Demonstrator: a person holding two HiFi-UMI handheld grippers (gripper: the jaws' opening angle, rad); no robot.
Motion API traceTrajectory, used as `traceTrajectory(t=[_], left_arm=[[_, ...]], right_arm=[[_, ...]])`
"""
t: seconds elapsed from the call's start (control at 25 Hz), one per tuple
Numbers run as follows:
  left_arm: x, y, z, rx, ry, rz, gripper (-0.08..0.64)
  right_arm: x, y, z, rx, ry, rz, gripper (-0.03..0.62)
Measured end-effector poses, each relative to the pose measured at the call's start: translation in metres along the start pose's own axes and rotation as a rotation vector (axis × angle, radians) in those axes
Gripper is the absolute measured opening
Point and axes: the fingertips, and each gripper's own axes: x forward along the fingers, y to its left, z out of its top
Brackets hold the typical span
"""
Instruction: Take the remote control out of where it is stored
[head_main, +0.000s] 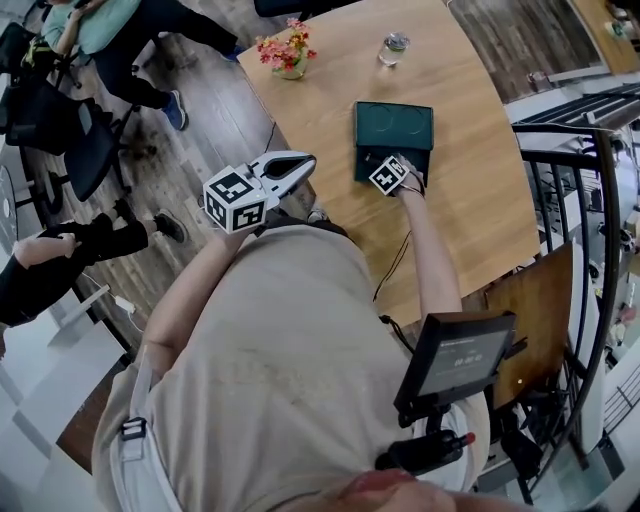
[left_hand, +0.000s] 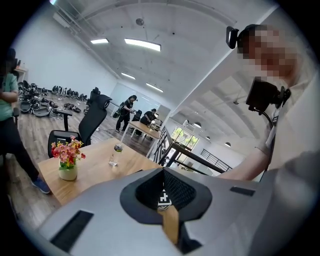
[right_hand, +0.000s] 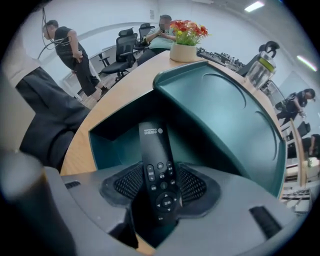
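Head view: the right tongs (head_main: 399, 176) point steeply down into the near end of a dark green storage box (head_main: 393, 122) on the wooden worktop (head_main: 470, 200). The left tongs (head_main: 303, 163) hang off the worktop's edge, well apart from the box. A flower pot (head_main: 288, 55) and a water bottle (head_main: 393, 47) stand at the far end.

Left gripper view: these tongs are pressed together at the tips, with nothing between them.

Right gripper view: the remote control (right_hand: 155, 155) stands in the box's open front pocket, its button end between the spread tongs. A sliver of gap shows on each side, so the pads do not seem to press yet. Nothing else shows in the pocket. The box's top has shallow round recesses, and they are bare.

The step in hand looks like the grasp. It would go best with the remote centred, the pads closing squarely on its long edges, and the pull running straight along the pocket so the remote clears the walls. The left tongs could steady the box if it starts to lift.
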Motion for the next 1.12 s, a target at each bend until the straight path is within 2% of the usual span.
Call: traceTrajectory(t=[0.2, 0.44, 0.6, 0.72, 0.8, 0.96, 1.12], left_arm=[[-0.002, -0.001, -0.001, 0.002, 0.0, 0.007, 0.006], [-0.008, 0.0, -0.001, -0.019, -0.022, 0.017, 0.005], [-0.006, 0.002, -0.004, -0.038, -0.019, -0.012, 0.006], [0.0, 0.003, 0.0, -0.027, -0.012, -0.054, 0.005], [0.003, 0.002, 0.006, -0.003, 0.0, -0.089, 0.005], [0.013, -0.001, 0.017, 0.069, 0.026, -0.189, 0.005], [0.023, -0.005, 0.024, 0.1, 0.067, -0.291, 0.005]], right_arm=[[0.004, 0.0, 0.001, -0.006, -0.001, 0.004, 0.206], [-0.017, 0.002, 0.006, -0.058, -0.057, -0.069, 0.191], [-0.036, 0.011, 0.011, -0.106, -0.074, -0.105, 0.19], [-0.052, 0.009, 0.016, -0.096, -0.103, -0.159, 0.19], [-0.068, 0.009, 0.021, -0.042, -0.128, -0.185, 0.19], [-0.106, 0.01, 0.037, 0.146, -0.214, -0.241, 0.19], [-0.155, 0.011, 0.059, 0.318, -0.333, -0.302, 0.19]])
